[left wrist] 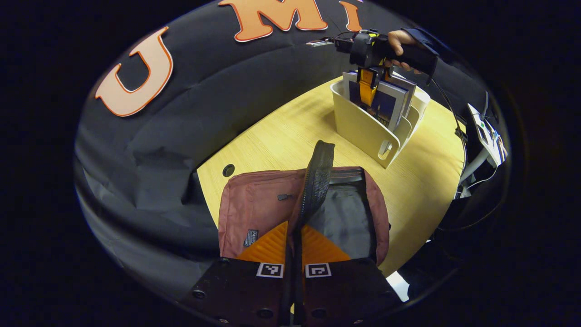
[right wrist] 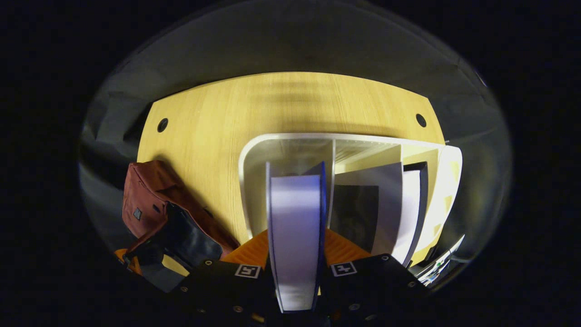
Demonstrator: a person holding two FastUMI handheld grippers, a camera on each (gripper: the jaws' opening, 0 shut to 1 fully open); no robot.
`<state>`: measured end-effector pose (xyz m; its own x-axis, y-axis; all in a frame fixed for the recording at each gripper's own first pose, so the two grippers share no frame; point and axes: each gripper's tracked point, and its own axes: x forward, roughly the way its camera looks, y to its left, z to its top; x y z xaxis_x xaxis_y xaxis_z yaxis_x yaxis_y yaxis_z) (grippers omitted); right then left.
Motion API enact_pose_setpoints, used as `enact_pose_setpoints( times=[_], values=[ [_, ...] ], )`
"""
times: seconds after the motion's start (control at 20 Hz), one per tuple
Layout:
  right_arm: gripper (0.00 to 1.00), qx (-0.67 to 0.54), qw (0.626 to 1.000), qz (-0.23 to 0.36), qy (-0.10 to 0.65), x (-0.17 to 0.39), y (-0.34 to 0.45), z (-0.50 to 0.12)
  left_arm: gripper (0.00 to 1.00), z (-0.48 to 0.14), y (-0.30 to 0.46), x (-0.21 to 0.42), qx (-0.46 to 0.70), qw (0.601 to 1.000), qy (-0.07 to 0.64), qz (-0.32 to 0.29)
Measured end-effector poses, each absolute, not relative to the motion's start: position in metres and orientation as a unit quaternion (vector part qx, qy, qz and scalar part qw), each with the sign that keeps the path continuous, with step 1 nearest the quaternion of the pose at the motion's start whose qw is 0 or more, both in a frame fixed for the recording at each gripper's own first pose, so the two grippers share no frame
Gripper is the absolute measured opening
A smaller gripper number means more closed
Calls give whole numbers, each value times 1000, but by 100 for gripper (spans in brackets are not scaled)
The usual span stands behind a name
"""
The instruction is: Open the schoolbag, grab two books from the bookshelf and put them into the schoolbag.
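Two grips: left gripper (left wrist: 295, 236) pinches the schoolbag (left wrist: 254, 204) flap; right gripper (right wrist: 295, 254) clamps a book (right wrist: 296, 227), which could snag the bookshelf (right wrist: 247, 181), lower centre.

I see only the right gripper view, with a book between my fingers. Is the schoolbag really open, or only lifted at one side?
Observer: It is open. The left gripper pinches the zip edge of the schoolbag and holds it up, and dark lining shows in the mouth.
Operator: Is my book out of the bookshelf?
Observer: Not yet. In the left gripper view, the right gripper grips the book from above, and the book's lower part stands inside the white bookshelf.
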<state>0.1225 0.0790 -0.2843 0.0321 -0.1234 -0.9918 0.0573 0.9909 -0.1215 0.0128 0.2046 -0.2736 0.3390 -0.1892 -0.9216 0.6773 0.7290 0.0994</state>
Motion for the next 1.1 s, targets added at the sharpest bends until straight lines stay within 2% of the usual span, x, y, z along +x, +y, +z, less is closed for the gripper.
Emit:
enact_pose_setpoints(
  times=[0.05,0.1,0.15,0.2,0.25,0.3,0.8,1.1],
  values=[
    [49,-23,714,-63,697,122,79,-279,4,-275,206,13,241,782,505,-276],
    [48,-23,715,-68,696,124,78,-277,4,-276,207,14,240,782,505,-276],
    [39,-24,717,-71,693,126,77,-272,4,-277,208,13,239,781,507,-276],
    [39,-25,720,-69,690,129,76,-265,4,-278,207,14,239,781,507,-277],
    [30,-20,725,-70,685,129,73,-256,4,-277,208,14,238,781,508,-275],
    [39,-13,728,-68,683,129,73,-247,4,-277,208,14,238,780,508,-276],
    [39,29,785,-33,618,122,69,-132,4,-285,206,15,228,778,517,-275],
    [39,67,801,-14,595,88,76,-107,3,-286,208,16,222,780,519,-271]
  ],
)
